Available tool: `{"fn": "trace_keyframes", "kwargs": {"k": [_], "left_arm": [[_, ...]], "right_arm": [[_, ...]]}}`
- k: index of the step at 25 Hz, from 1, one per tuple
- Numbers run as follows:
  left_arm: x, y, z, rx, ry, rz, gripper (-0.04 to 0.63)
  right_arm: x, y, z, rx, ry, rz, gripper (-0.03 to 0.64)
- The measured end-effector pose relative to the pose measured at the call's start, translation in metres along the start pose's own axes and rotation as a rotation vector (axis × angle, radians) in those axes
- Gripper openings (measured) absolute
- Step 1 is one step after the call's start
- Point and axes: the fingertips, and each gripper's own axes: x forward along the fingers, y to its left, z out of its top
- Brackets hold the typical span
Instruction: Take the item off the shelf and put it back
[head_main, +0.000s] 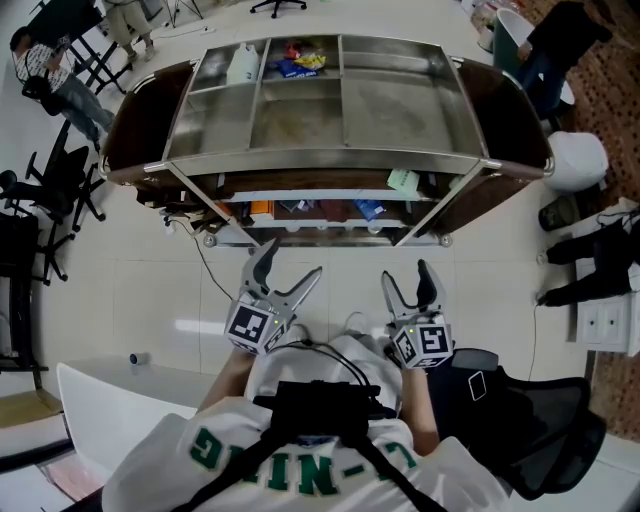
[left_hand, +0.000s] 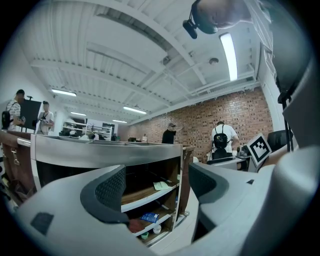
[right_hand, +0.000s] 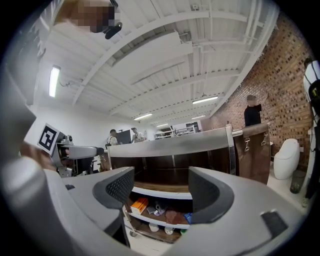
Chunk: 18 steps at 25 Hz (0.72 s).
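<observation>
Both grippers hang level in front of the shelf unit (head_main: 320, 155), well short of it and touching nothing on it. The left gripper (head_main: 293, 262) faces the unit's left front corner; its jaws stand apart with nothing between the pads, only the open shelves showing through the gap. The right gripper (head_main: 405, 275) faces the middle of the unit's front, and its jaws are likewise spread and empty.

Which of the goods is the one to be taken cannot be told, and all of them sit in the shelf unit. A green paper slip (head_main: 403, 180) lies at the front edge of the upper wooden shelf, toward the unit's right end. On the shelf below, an orange box (right_hand: 139, 205) sits toward the left end and a blue packet (head_main: 368, 209) toward the right. Small cups (right_hand: 154, 227) stand on the lowest shelf.

On the unit's steel top, split into compartments, a white bottle (head_main: 243, 65) stands in the far left compartment, and blue and yellow packets (head_main: 297, 62) lie in the next one. A white bin (head_main: 575, 160) stands just off the unit's right end
</observation>
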Motion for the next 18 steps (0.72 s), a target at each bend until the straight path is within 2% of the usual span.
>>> {"fn": "trace_keyframes", "kwargs": {"k": [18], "left_arm": [[0.0046, 0.0077, -0.0015, -0.011, -0.009, 0.012, 0.376]], "right_arm": [[0.0083, 0.0005, -0.0029, -0.001, 0.020, 0.013, 0.348]]}}
